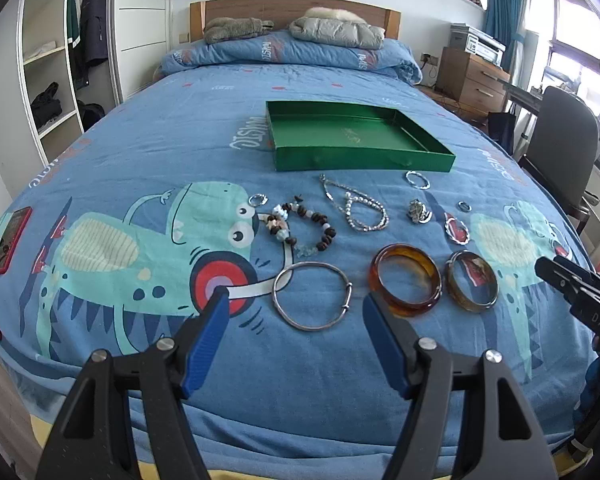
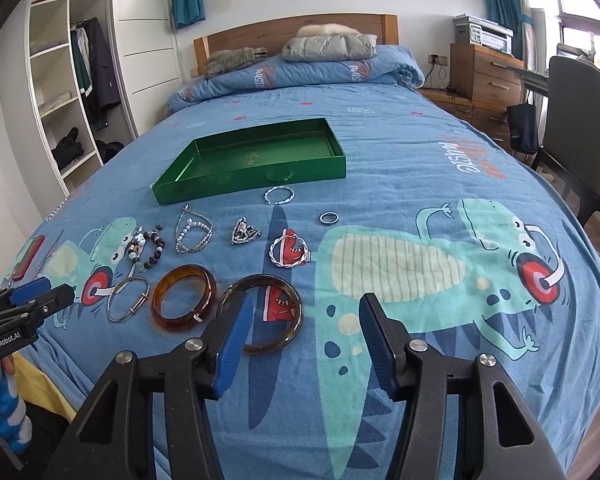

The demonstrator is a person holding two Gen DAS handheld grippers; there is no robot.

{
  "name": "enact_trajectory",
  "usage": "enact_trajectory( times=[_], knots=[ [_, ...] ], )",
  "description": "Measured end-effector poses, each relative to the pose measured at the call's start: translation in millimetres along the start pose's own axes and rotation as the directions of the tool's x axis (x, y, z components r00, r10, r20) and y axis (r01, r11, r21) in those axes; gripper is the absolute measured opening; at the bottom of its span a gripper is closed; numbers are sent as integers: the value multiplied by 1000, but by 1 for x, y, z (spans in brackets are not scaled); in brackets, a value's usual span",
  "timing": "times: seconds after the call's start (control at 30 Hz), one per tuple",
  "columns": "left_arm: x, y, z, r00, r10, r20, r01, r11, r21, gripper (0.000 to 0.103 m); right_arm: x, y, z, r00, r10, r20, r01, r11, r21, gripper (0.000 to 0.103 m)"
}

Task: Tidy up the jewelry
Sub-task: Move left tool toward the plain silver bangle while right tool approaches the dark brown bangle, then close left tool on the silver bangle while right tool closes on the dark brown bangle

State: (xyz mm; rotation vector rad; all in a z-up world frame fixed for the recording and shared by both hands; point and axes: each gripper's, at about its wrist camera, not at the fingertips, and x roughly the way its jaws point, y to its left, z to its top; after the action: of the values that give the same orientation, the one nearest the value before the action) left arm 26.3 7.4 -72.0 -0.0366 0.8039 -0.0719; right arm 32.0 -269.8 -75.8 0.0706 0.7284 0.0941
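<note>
Jewelry lies on the blue dinosaur bedspread in front of an empty green tray [image 1: 364, 159] [image 2: 260, 184]. Nearest are a thin silver bangle [image 1: 313, 297] [image 2: 127, 299], an amber bangle [image 1: 405, 280] [image 2: 184, 298] and a dark brown bangle [image 1: 471, 281] [image 2: 260, 314]. Behind them lie a beaded bracelet [image 1: 300, 226] [image 2: 148, 250], a crystal chain [image 1: 356, 206] [image 2: 194, 230], a brooch [image 1: 419, 211] [image 2: 244, 233], twisted silver bangles [image 2: 290, 252] [image 2: 279, 195] and a small ring [image 2: 328, 217]. My left gripper [image 1: 296, 300] is open just before the silver bangle. My right gripper [image 2: 306, 308] is open beside the dark bangle.
A red phone [image 1: 10, 240] lies at the bed's left edge. Folded clothes and a rolled duvet [image 1: 292, 50] sit at the headboard. A grey chair [image 2: 580, 128] and wooden drawers [image 2: 488, 76] stand right of the bed; open wardrobe shelves [image 1: 48, 60] stand left.
</note>
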Motion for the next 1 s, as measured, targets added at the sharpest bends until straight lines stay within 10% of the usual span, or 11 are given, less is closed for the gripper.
enact_trajectory(
  times=[0.73,1.0],
  knots=[
    [93,26,4,985,5,-172,-11,999,-34,52,88,1,5,970,71,-232,-68,997,19,33],
    [102,13,8,985,-5,-173,5,1000,0,11,102,1,6,966,63,-252,-70,997,-17,18]
  ],
)
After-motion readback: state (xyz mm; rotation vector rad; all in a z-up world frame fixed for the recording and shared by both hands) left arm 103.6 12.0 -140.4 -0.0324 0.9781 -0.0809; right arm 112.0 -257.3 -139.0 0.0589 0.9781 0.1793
